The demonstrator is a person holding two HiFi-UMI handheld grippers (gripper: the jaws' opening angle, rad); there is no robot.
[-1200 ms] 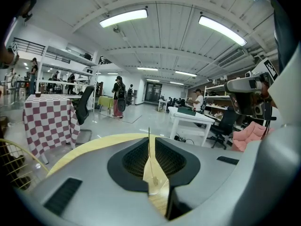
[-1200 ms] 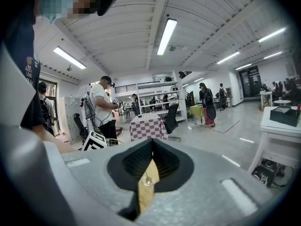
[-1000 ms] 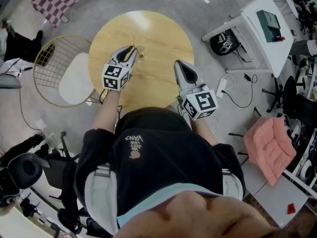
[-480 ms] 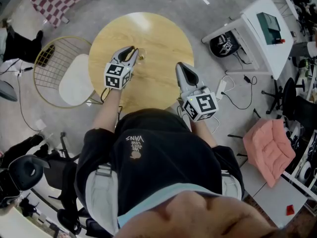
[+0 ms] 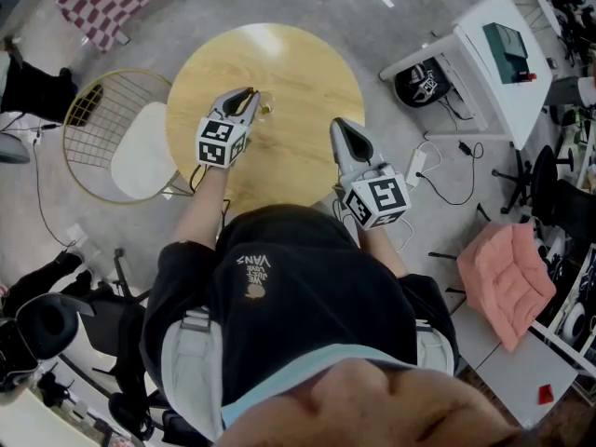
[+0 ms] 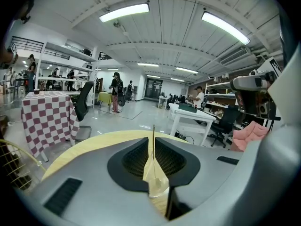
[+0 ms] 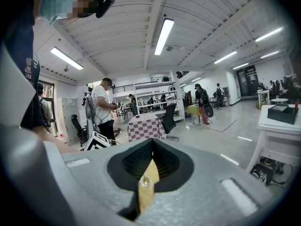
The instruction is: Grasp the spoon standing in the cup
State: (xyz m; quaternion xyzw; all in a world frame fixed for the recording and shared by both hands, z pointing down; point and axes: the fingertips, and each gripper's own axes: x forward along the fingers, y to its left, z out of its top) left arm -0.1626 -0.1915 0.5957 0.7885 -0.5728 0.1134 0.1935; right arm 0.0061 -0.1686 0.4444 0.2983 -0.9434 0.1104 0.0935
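Pale wood makes up the round table (image 5: 300,68), and near its middle sits the small clear cup (image 5: 265,107) with the thin, slender spoon (image 6: 153,133) standing upright in it. The left gripper (image 5: 249,92) has its tips right at the cup. In the left gripper view its 2 jaws are drawn narrow around the handle, which runs up the slit between them and pokes out above, so it looks pinched rather than loose. The right gripper (image 5: 339,125) hovers well apart over the table's near side, jaws closed to a slit with nothing in them. I judge the spoon light, stiff and smooth, likely to swivel or slip in a weak pinch, while the cup looks light enough to tip. Holding high on the handle, clear of the rim, and lifting straight up seems safest.
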